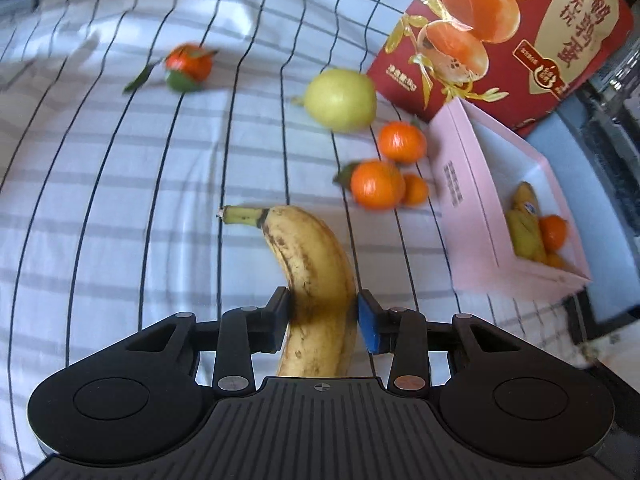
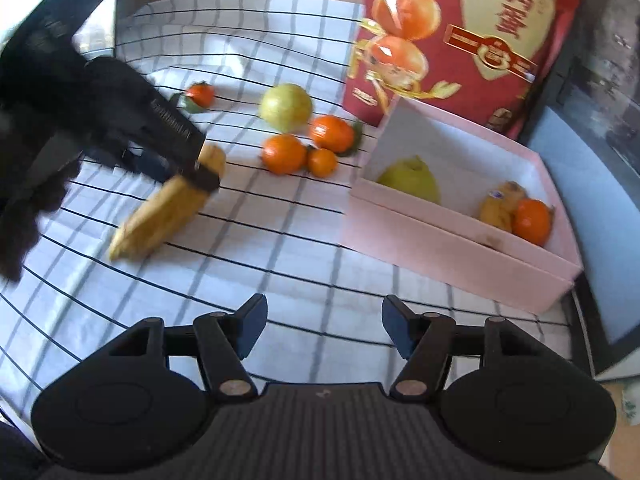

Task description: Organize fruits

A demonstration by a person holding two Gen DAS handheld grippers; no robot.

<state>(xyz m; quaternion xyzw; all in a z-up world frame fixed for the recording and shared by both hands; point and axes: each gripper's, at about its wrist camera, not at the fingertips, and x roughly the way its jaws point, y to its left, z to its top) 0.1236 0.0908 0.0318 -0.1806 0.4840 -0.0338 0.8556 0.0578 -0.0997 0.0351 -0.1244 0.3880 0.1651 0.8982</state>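
My left gripper is clamped on a spotted banana, one pad pressed against each side of its middle, the stem end pointing away from me and to the left. From the right wrist camera I see that same gripper holding the banana above the checked tablecloth, the fruit slanting down toward the left. My right gripper has its fingers spread wide apart with nothing between them, hovering over bare cloth.

Beyond the banana, three mandarins sit bunched together, touching one another, with a yellow-green pear just behind them. One more mandarin with leaves lies well apart to the left.

To the right stands an open pink box. Inside it I make out a green pear toward the left end, and a banana touching a mandarin toward the right end. Behind the box leans a red carton printed with oranges and Chinese lettering.
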